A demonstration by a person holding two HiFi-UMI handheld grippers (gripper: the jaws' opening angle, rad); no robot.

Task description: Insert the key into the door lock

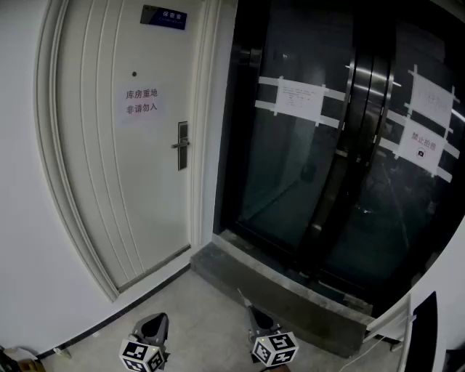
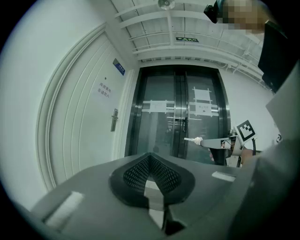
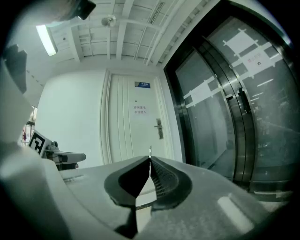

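Both grippers held level, well short of the door [image 1: 109,189]
Right gripper [image 3: 150,160] pinches the key [image 3: 150,151], pointing toward the door lock [image 3: 159,128]; left gripper [image 2: 150,156] is closed, empty.

Dark glass double doors [image 1: 290,167] with taped paper notices [image 1: 299,99], grey stone threshold [image 1: 276,280], white wall [image 1: 18,218], ceiling strip lamp [image 3: 47,40]

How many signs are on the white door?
2: a blue plate near the top, and a paper notice lower down, left of the handle. None seem hidden.
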